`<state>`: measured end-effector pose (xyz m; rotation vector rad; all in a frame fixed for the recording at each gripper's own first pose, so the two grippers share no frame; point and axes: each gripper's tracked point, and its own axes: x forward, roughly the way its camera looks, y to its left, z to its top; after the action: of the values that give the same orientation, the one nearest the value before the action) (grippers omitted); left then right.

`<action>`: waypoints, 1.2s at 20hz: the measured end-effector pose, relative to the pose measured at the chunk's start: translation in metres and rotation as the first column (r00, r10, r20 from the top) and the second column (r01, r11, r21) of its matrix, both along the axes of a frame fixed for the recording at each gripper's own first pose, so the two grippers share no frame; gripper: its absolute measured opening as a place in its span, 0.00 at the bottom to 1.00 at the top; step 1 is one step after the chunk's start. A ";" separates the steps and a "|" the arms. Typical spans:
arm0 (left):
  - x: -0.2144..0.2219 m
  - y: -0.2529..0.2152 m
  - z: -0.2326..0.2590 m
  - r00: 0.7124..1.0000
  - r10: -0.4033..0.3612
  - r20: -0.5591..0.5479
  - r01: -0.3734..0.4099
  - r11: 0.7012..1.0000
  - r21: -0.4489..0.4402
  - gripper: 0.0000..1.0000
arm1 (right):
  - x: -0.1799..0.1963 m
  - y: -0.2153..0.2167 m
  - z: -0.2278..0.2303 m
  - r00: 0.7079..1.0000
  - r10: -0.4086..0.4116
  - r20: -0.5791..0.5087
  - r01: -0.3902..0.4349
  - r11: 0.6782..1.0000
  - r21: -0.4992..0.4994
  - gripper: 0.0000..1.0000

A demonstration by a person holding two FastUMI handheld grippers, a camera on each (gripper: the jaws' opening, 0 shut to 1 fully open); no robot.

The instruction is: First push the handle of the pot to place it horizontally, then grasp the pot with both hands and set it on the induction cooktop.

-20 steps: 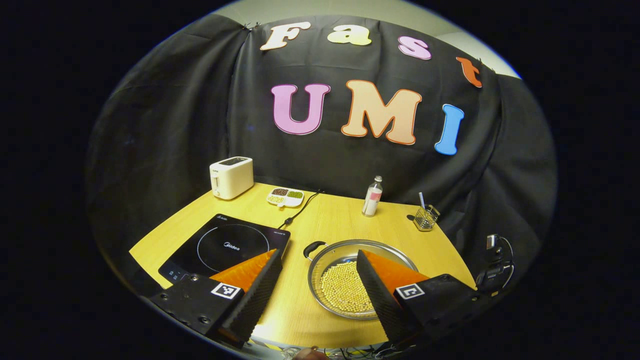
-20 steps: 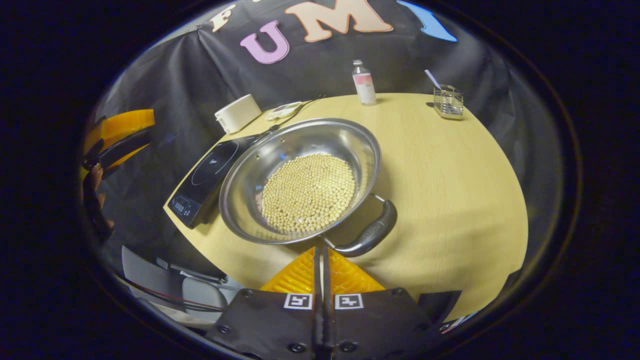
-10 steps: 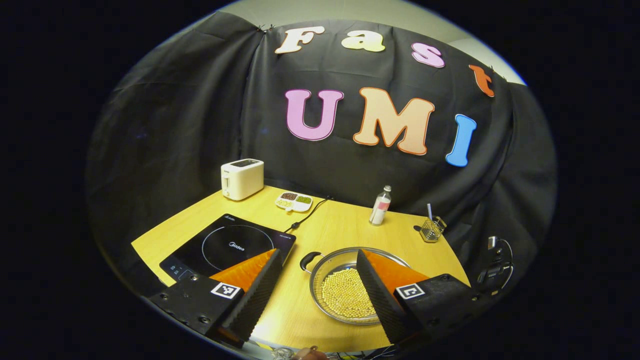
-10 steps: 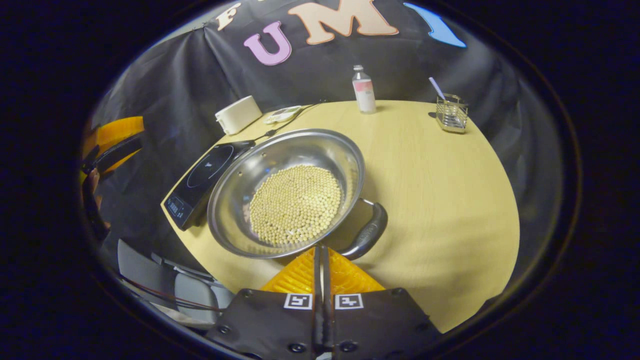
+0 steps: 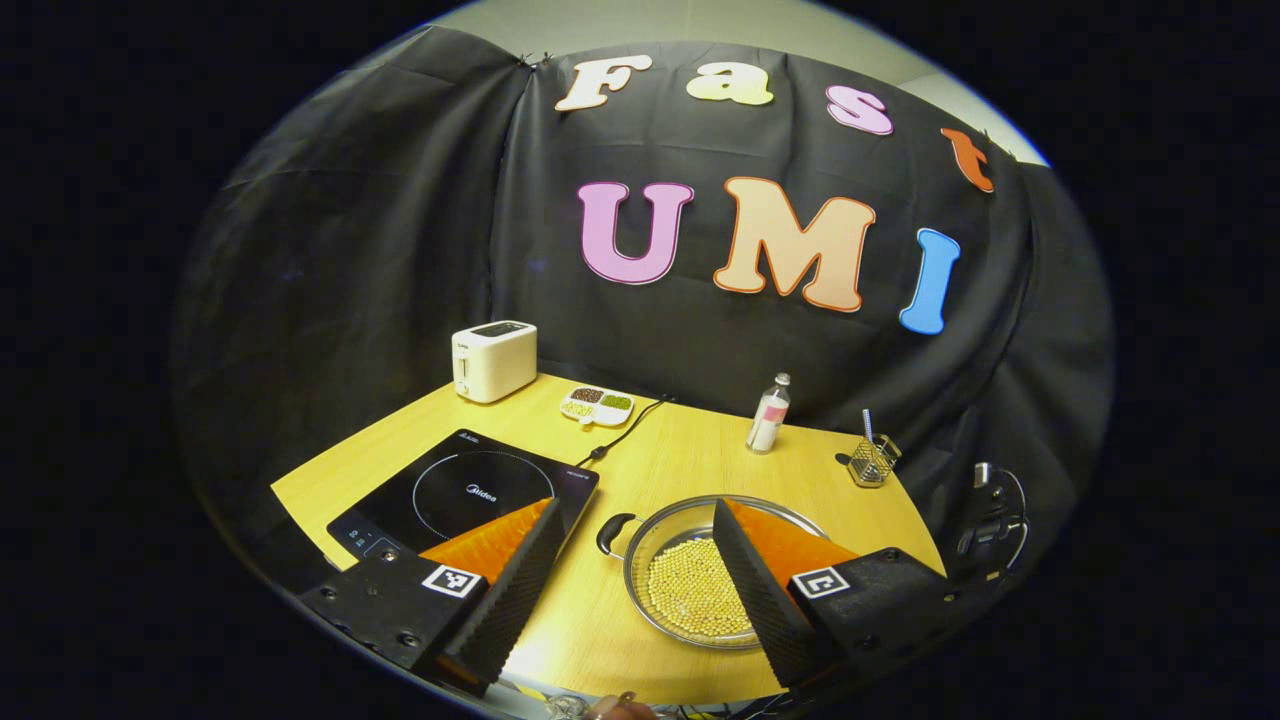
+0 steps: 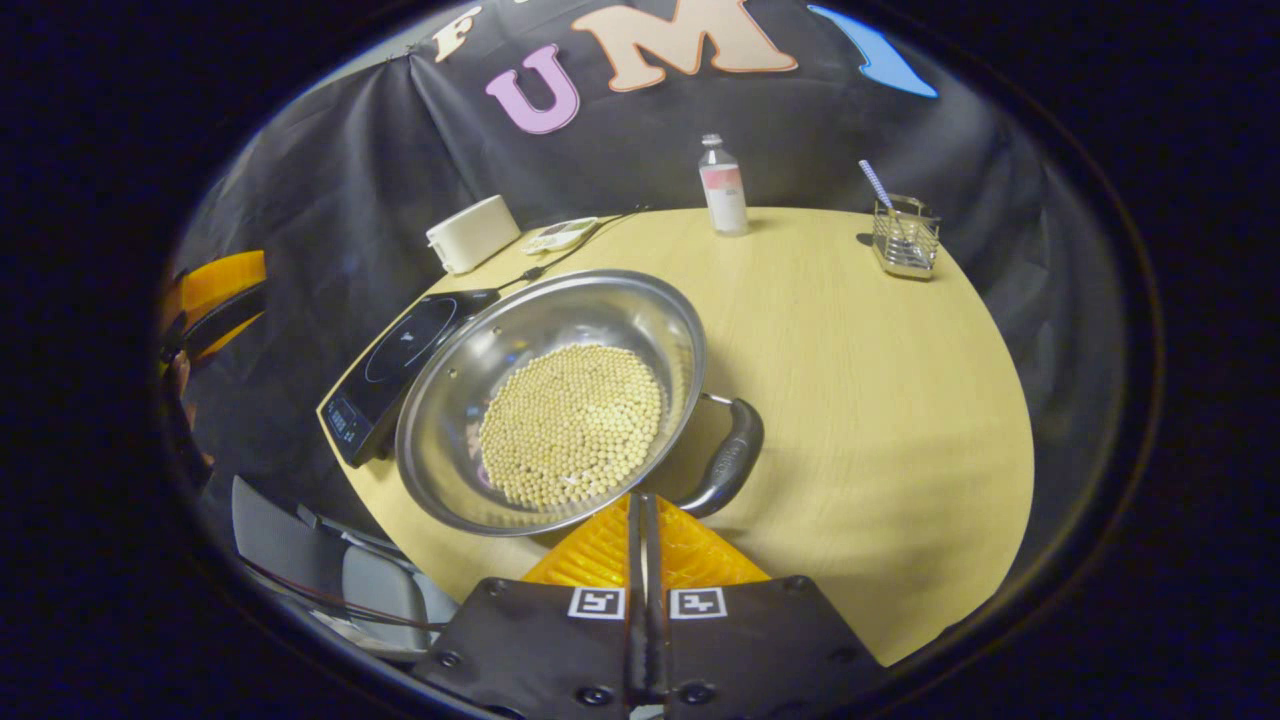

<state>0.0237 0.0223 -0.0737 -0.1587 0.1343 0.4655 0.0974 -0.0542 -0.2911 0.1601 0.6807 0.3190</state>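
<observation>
Two black handles stick out from the steel pot [image 6: 550, 400], which sits on the wooden table [image 6: 880, 400] holding pale beans [image 6: 570, 425]. The right gripper [image 6: 642, 505], fingers pressed together, points at the pot's near rim beside one handle [image 6: 730, 458]. The left gripper [image 5: 632, 520] hangs spread wide, the pot just beyond its right finger, the induction cooktop [image 5: 470, 490] beyond its left.
</observation>
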 end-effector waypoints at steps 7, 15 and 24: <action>-0.011 0.006 -0.004 1.000 0.026 -0.007 -0.026 1.000 -0.010 0.97 | 0.013 -0.006 0.002 1.000 -0.008 0.015 0.008 1.000 -0.004 0.02; -0.012 0.004 -0.006 1.000 0.012 -0.008 -0.012 1.000 -0.015 0.97 | 0.013 -0.014 0.011 0.999 -0.029 0.044 0.030 0.999 -0.018 0.02; 0.026 0.024 -0.028 0.989 -0.135 -0.051 0.132 0.990 -0.055 0.97 | 0.011 -0.028 0.048 0.979 -0.194 0.064 0.193 0.981 0.023 0.03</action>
<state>0.0495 0.0462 -0.1015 -0.1866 0.2099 0.3329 0.1080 -0.0827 -0.2432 0.2292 0.5918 0.1428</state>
